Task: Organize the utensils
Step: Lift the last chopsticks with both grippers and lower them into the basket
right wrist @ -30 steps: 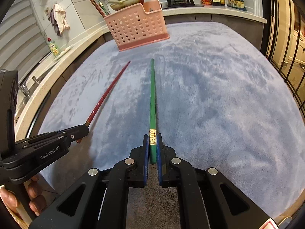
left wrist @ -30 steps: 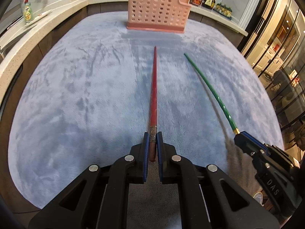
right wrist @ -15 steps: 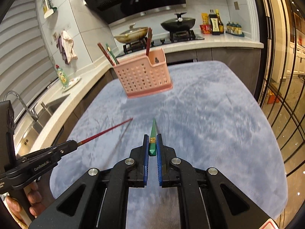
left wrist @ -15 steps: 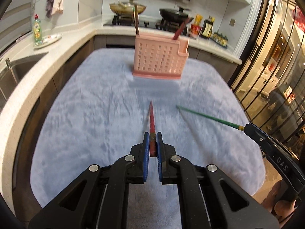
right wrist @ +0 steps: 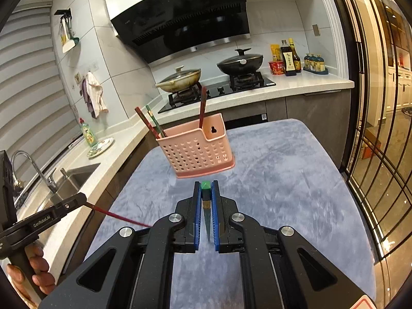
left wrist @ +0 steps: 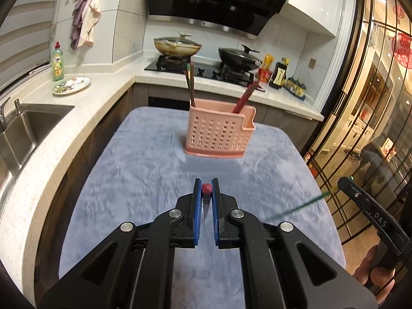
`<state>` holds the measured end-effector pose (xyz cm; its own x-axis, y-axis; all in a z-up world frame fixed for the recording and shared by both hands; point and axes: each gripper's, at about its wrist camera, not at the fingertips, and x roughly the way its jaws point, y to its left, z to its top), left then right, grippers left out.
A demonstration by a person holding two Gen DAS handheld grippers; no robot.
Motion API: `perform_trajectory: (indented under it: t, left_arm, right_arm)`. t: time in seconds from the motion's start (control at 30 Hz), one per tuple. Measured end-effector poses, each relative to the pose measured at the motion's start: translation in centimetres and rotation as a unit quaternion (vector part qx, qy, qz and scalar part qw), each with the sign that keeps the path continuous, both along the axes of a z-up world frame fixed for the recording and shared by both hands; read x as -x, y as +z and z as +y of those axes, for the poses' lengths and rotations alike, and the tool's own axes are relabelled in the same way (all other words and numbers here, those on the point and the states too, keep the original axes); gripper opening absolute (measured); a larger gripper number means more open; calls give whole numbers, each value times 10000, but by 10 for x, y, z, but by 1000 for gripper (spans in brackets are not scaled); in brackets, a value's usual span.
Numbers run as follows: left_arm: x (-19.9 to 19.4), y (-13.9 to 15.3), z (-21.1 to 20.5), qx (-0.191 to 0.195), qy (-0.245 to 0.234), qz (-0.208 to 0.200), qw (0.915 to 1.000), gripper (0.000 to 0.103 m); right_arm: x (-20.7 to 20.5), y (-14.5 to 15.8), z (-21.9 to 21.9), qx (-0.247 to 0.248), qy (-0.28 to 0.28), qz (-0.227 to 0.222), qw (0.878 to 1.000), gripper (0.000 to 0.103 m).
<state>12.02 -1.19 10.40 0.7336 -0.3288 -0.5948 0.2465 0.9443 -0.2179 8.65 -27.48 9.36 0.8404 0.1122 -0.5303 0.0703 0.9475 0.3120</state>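
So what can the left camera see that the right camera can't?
Only the left wrist view shows the red chopstick end-on between the left tool's blue pads, and the green chopstick from the side, sticking out of the right tool.

Only the right wrist view shows the green chopstick end-on in the right tool, the red one from the side, and the wall rack with hanging utensils.

Both show the pink basket with chopsticks already standing in it, the blue cloth, two pans and the sink.

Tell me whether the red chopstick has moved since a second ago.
Yes. The red chopstick, clamped in the left gripper, has lifted off the blue cloth and now hangs tip-down, while the pink basket stays put.
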Motion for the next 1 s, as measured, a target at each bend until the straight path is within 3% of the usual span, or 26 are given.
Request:
perform_trajectory:
  t: [0.63,1.0]
  left_arm:
    - [-31,39,3,256,129,-411,9987,7]
    - [-85,86,-2,537,242,-810,9950,7]
  right_arm:
    - [-29,14,2,-158,96,-167,9997,7]
    - [-88,61,-15,-494,85,-680,9964,7]
